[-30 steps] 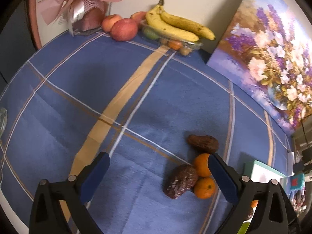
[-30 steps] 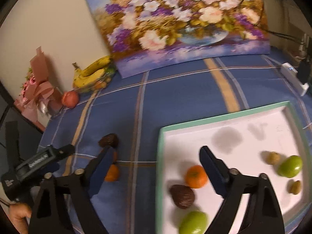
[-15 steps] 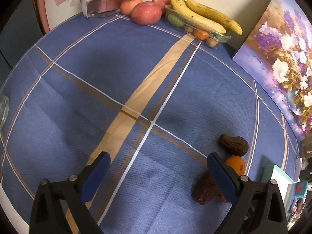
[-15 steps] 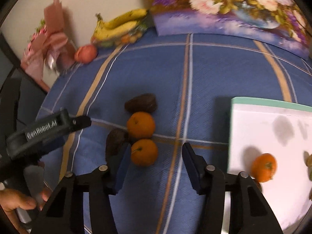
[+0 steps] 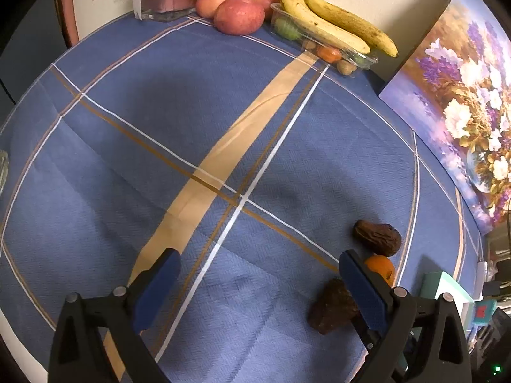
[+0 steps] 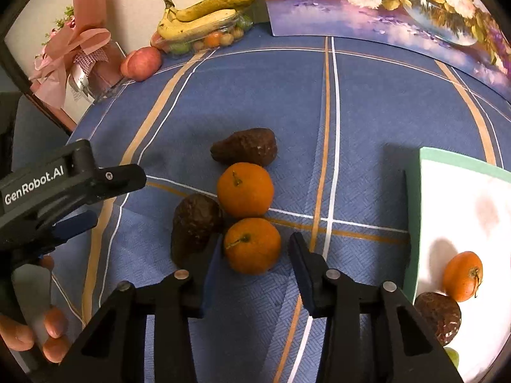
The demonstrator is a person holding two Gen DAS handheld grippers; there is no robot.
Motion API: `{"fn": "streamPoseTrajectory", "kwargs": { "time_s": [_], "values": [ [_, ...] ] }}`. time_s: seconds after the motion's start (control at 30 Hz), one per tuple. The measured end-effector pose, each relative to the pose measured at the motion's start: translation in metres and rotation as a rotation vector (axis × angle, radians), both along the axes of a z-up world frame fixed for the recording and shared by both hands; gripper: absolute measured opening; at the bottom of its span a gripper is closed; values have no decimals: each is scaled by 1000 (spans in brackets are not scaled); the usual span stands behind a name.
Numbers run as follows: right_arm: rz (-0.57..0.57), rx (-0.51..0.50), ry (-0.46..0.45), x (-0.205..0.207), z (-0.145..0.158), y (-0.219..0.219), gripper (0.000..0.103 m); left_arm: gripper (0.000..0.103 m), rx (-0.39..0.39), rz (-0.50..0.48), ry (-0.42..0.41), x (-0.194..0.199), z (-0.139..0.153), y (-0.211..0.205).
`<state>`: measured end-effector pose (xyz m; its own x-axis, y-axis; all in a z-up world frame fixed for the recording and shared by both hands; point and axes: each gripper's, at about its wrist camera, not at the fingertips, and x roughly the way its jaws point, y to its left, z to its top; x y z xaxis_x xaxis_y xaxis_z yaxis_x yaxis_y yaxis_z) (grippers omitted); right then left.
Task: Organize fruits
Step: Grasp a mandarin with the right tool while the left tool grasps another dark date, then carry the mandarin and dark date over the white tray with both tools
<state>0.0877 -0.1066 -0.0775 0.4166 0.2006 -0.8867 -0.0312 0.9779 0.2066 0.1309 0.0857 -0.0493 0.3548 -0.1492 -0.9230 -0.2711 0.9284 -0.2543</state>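
My right gripper [image 6: 254, 257] has come from the tray [image 6: 415, 223] to straddle the near orange [image 6: 252, 245], jaws open, not yet gripping. My left gripper [image 5: 257, 276] hangs open, empty.

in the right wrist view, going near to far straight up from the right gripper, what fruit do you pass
right gripper → near orange between its open fingers → second orange → far dark avocado → bananas on the clear tray by the wall.
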Motion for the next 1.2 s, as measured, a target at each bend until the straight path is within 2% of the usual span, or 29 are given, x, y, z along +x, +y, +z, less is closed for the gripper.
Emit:
{"fn": "streamPoseTrajectory", "kwargs": {
  "time_s": [0.07, 0.3, 0.37, 0.5, 0.57, 0.73, 0.87, 1.0, 1.07, 1.2],
  "values": [
    [4, 13, -5, -1, 2, 0, 37, 100, -1, -6, 1, 0, 0, -1],
    [-21, 32, -34, -4, 18, -12, 37, 99, -49, -32, 4, 0, 0, -9],
    [-51, 40, -43, -6, 25, -21, 37, 90, -64, -51, 8, 0, 0, -14],
    [-117, 46, -60, -11, 40, -45, 37, 85, -95, -77, 24, 0, -3, -24],
    [-154, 46, -73, -15, 48, -61, 37, 73, -104, -99, 23, 0, -1, -30],
    [-230, 95, -98, -24, 65, -93, 37, 65, -93, -160, 20, -4, 1, -49],
    [-262, 104, -112, -25, 72, -101, 37, 55, -74, -211, 31, -6, -1, -64],
    [-279, 129, -117, -28, 76, -108, 37, 51, -37, -245, 42, -5, -7, -77],
    [-277, 133, -122, -30, 78, -110, 37, 41, -23, -253, 46, -5, -9, -79],
    [-275, 143, -134, -31, 82, -110, 37, 41, -18, -276, 25, -5, -5, -83]
  ]
}}
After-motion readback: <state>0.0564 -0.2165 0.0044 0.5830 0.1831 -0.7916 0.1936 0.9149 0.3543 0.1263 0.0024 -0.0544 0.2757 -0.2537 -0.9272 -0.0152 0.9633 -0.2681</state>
